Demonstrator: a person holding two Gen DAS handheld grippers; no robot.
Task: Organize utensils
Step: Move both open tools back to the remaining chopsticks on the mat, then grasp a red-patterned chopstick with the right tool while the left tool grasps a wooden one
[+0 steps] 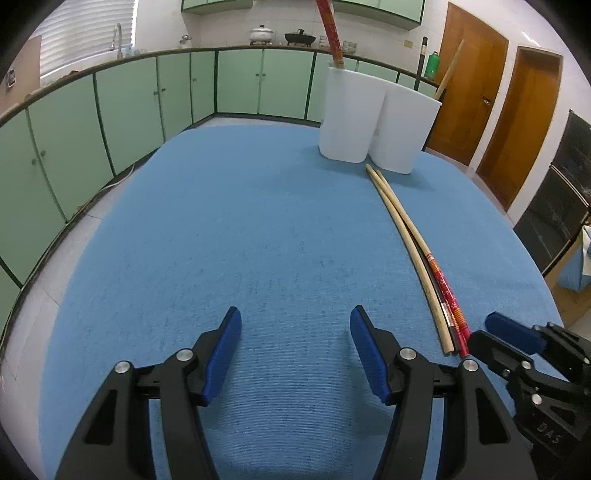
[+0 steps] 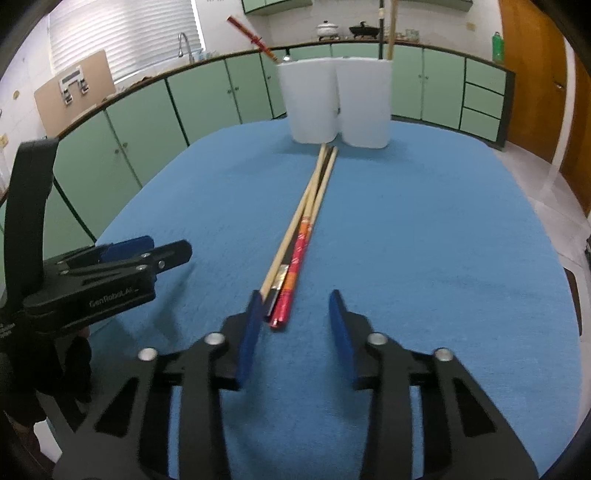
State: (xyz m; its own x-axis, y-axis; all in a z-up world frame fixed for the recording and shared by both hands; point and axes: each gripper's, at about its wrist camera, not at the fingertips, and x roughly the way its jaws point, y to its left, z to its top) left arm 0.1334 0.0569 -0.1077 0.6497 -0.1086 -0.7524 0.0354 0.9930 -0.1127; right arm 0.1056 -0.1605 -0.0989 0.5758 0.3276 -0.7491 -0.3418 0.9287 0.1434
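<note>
Blue cloth is seen covering the tabletop [image 1: 258,229], and on it a bundle of chopsticks [image 2: 295,254] is laid lengthwise: two pale wooden ones, a red patterned one [image 1: 448,301] and a dark one tucked between them. Their far tips are pointed at two white holders [image 2: 338,99] set side by side, touching, near the far edge of the tabletop. One red chopstick [image 1: 330,29] is stood tilted in the holder on the left of the right wrist view, and a pale wooden stick [image 2: 390,29] is stood in the other. The left tongs [image 1: 295,339] are held released over bare cloth, with nothing between the blue pads, just beside the near ends of the bundle. The right tongs [image 2: 295,332] are held at those near ends; in the right wrist view a gap is seen between the pads, the ends of the bundle are lying just inside the left pad [image 2: 249,339], and no pressing of both pads on the chopsticks is shown, so nothing is grasped. Green cabinets [image 1: 122,110] are seen behind the tabletop, and wooden doors [image 1: 498,99] to the right.
</note>
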